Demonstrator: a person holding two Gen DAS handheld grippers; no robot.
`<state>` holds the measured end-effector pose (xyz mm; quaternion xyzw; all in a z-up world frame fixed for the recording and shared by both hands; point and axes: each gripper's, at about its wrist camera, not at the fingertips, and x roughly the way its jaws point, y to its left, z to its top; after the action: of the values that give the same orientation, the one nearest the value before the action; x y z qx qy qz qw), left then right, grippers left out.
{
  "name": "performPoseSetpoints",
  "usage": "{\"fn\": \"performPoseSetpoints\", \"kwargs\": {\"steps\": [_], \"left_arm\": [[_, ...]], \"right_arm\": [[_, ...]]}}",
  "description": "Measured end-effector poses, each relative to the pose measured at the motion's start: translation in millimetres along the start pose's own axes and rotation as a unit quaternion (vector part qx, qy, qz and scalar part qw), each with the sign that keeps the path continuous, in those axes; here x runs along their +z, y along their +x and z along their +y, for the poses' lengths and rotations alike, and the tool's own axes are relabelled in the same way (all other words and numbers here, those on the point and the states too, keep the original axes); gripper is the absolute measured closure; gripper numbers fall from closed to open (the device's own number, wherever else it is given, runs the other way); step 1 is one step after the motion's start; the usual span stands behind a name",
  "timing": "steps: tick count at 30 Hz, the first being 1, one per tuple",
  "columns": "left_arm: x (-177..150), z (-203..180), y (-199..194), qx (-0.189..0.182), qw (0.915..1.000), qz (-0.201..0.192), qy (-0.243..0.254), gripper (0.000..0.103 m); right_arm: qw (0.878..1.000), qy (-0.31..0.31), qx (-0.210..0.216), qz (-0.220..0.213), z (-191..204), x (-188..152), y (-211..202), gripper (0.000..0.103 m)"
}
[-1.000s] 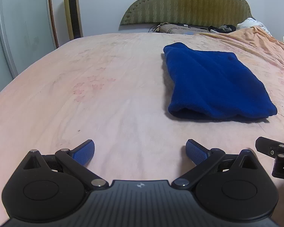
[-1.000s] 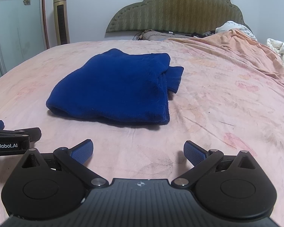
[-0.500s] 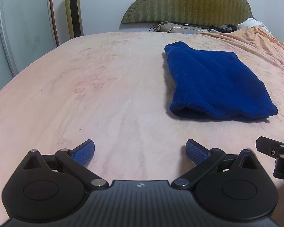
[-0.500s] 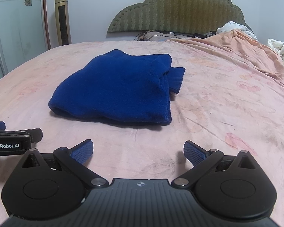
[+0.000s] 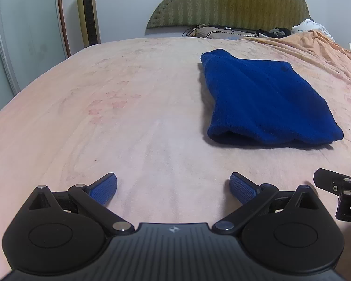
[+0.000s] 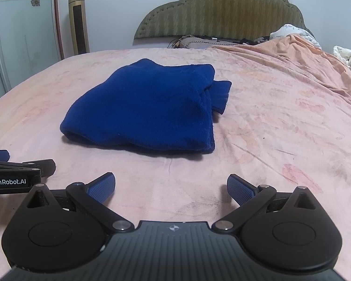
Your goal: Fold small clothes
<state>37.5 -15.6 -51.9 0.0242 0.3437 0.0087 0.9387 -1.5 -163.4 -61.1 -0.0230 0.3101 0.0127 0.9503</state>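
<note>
A dark blue fleece garment [image 5: 266,100] lies folded into a rough rectangle on the pink bed sheet [image 5: 128,107]. In the right wrist view the garment [image 6: 147,107] sits ahead and slightly left, with a cuffed end sticking out at its far right side. My left gripper [image 5: 173,186] is open and empty, low over the sheet, to the near left of the garment. My right gripper [image 6: 170,186] is open and empty, just short of the garment's near edge. Neither gripper touches the cloth.
A green padded headboard [image 5: 229,2] stands at the far end, with a pillow and cables below it. An orange blanket [image 6: 292,53] is bunched at the far right. A gold tower fan [image 5: 87,11] and a wardrobe door stand left of the bed.
Both grippers have drawn back slightly and tilted a little; the garment lies as before. Both stay open.
</note>
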Motion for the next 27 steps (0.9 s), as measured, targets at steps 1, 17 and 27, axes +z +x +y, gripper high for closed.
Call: {"fn": "performPoseSetpoints", "kwargs": {"steps": [1, 17, 27], "left_arm": [[0.0, -0.1, -0.2, 0.000, 1.0000, 0.000, 0.000, 0.000], [1.6, 0.9, -1.4, -0.001, 1.0000, -0.001, -0.002, 0.000], [1.6, 0.5, -1.5, 0.005, 0.9999, -0.007, 0.007, 0.000]], "right_arm": [[1.000, 0.000, 0.000, 0.000, 0.0, -0.2, 0.0, 0.000], [1.000, -0.005, 0.006, -0.002, 2.1, 1.6, -2.3, 0.000], [1.000, -0.004, 0.010, 0.002, 2.0, 1.5, 1.4, 0.000]]}}
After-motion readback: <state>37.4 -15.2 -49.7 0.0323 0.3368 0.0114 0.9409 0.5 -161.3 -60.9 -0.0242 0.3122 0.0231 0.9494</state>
